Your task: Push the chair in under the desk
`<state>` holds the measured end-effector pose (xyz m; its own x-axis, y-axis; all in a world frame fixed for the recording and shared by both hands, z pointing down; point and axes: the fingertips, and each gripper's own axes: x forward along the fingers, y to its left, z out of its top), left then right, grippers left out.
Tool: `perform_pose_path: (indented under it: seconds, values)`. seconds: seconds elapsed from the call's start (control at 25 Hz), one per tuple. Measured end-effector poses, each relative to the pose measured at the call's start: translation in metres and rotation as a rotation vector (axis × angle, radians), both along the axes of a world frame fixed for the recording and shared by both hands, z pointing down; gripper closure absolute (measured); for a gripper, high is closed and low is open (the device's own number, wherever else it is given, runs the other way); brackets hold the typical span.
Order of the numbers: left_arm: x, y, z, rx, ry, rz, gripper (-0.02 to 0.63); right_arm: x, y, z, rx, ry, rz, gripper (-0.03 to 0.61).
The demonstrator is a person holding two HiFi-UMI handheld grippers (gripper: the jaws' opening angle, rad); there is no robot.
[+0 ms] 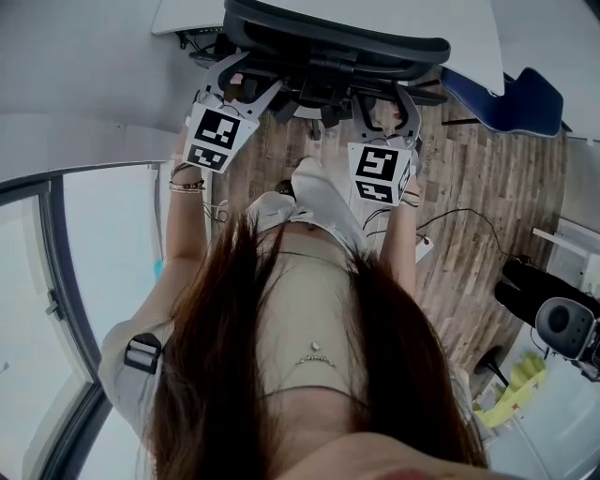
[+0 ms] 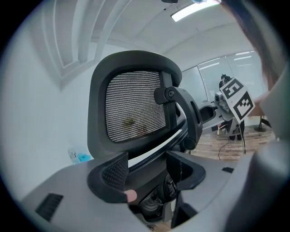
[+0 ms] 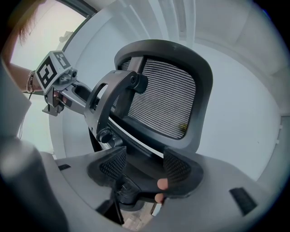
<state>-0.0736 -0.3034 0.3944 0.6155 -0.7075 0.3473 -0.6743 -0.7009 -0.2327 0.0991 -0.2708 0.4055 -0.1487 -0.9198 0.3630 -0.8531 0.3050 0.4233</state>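
Both tongs stood spread — the left gripper [image 2: 149,170] and right gripper [image 3: 144,167] each straddled the black chair's [image 1: 337,37] back frame — at the white desk's [image 1: 183,14] near edge.

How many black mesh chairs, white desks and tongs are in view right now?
Black mesh chair: 1
White desk: 1
Tongs: 2, left tongs and right tongs, both open
Total: 4

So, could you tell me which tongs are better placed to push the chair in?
Right, slightly: the right tongs sit open nearer the middle of the chair, while the left tongs are open out at its edge. Using both seems steadier.
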Motion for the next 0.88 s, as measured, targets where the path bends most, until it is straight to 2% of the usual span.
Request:
perform_pose_path:
  seconds: [0.88]
  values:
    - [0.007,-0.024,-0.002,-0.009,0.002,-0.026,0.356,0.007,-0.027,-0.001,0.009,-0.010,-0.015,0.313]
